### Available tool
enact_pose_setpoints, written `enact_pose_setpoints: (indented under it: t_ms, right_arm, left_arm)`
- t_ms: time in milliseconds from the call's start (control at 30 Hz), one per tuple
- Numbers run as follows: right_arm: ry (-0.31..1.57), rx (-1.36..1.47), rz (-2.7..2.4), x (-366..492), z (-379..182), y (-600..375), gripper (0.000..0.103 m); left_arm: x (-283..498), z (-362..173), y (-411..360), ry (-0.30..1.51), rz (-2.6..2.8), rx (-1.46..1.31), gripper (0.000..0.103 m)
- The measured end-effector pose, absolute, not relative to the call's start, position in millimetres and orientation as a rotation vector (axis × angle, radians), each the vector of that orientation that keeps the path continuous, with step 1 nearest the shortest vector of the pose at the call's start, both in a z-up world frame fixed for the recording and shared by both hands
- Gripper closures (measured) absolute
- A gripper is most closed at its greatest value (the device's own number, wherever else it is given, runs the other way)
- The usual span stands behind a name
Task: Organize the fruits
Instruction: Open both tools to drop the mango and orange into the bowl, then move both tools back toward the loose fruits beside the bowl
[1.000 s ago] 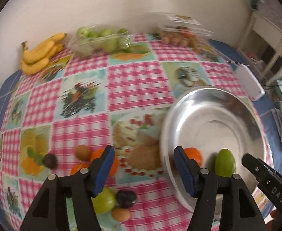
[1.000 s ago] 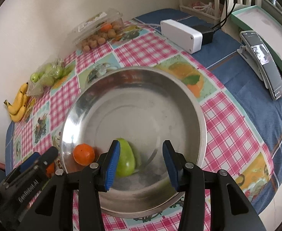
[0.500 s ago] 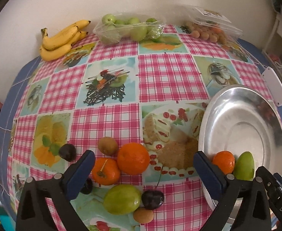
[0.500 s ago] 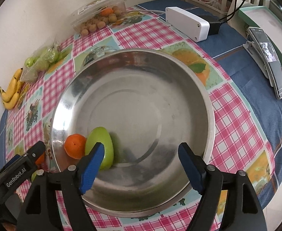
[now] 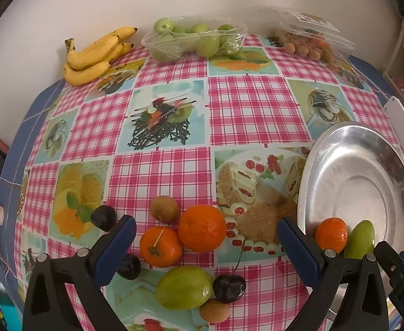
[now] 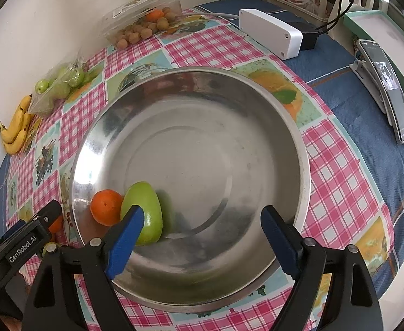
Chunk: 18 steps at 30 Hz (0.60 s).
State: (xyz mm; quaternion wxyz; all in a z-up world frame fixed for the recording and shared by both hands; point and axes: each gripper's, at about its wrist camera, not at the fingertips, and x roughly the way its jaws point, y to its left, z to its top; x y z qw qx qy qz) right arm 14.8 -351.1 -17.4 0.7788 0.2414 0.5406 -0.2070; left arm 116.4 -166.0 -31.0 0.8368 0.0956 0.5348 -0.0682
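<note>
A steel bowl (image 6: pixel 271 115) (image 5: pixel 367 149) holds a small orange (image 6: pixel 105 207) (image 5: pixel 331 234) and a green mango (image 6: pixel 144 212) (image 5: pixel 360 238). Loose fruit lies on the checked cloth left of the bowl: a large orange (image 5: pixel 202 227), a persimmon (image 5: pixel 160 246), a green mango (image 5: pixel 184 287), two kiwis (image 5: pixel 163 209) (image 5: pixel 214 310) and dark plums (image 5: pixel 229 288) (image 5: pixel 103 217). My left gripper (image 5: pixel 206 249) is open and empty, with the large orange and persimmon between its fingers. My right gripper (image 6: pixel 200 238) is open and empty over the bowl's near side.
Bananas (image 5: pixel 94 55), a bag of green fruit (image 5: pixel 191 41) and a clear box of small brown fruit (image 5: pixel 309 41) stand along the far wall. A white box (image 6: pixel 271 33), a phone on a stand (image 6: pixel 386 88) and cables lie right of the bowl.
Both grippers have opened wider. The left gripper has swung left from the bowl's edge to the loose fruit pile. The right gripper has drawn back slightly from the green mango.
</note>
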Motion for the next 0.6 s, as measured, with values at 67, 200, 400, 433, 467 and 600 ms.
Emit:
enact_pose_setpoints:
  t_ms: [67,200,400,433,467,600]
  right_arm:
    - [1.165,0.518,-0.442,14.7,-17.1,-350.0,0.002]
    - [1.156,0.498,-0.439,15.7,-15.0,-347.2,0.001]
    - [1.163,0.493,-0.447,17.1,-16.3,-348.0,0.001]
    - [1.162,0.494,-0.447,17.1,-16.2,-348.3,0.001]
    - [1.162,0.495,-0.448,16.9,-16.4,-349.1,0.001]
    - [1.167,0.492,-0.454,16.4,-15.8,-350.2,0.001]
  left_arm:
    - [116.2,-31.0,-166.0,1.132,-0.141,0.204,0.0]
    - [115.9,-30.9,-166.4,1.131,-0.141,0.207,0.0]
    - [115.9,-30.3,-165.3,1.13,-0.14,0.205,0.0]
    - [115.8,-30.2,-164.8,1.131,-0.139,0.203,0.0]
    - [115.9,-30.0,-164.4,1.131,-0.136,0.202,0.0]
    - [115.4,-29.7,-161.4,1.129,-0.122,0.202,0.0]
